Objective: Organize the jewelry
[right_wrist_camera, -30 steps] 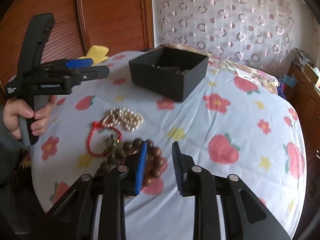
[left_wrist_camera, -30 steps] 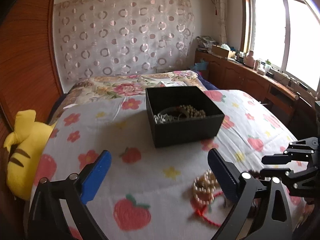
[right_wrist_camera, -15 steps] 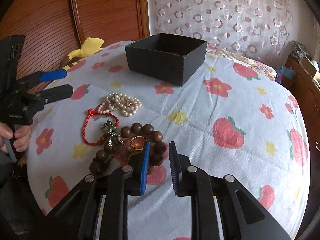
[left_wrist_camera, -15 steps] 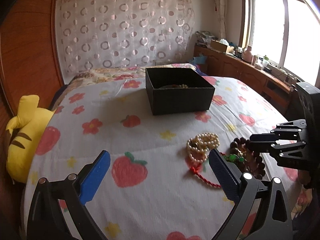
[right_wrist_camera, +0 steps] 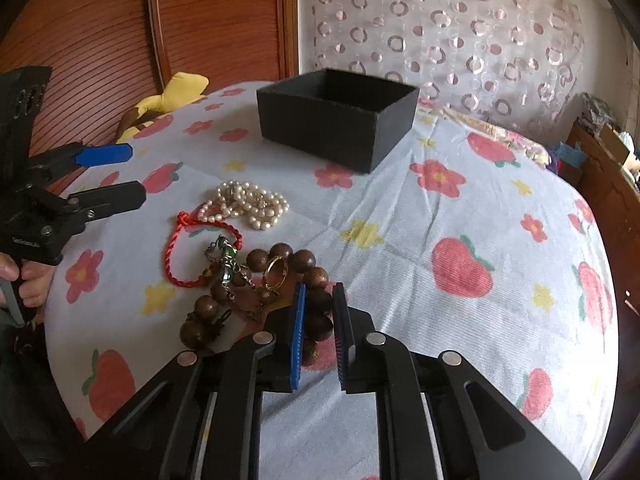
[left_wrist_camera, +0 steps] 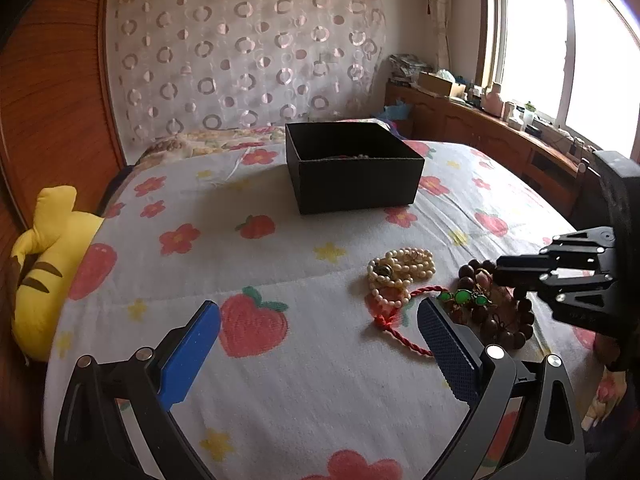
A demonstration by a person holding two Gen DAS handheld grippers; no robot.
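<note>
Left hand-held gripper: fingers spread wide, nothing held
Right hand-held gripper: narrow gap, straddling wooden bead bracelet, not clamped
Pearl necklace: near black box, on the bed

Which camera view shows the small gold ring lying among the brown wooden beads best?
The right wrist view: the small gold ring lies close and unobstructed, leaning on the brown wooden bead bracelet just ahead of the right claw. In the left wrist view I cannot make it out; the right claw partly covers the bracelet.
</note>
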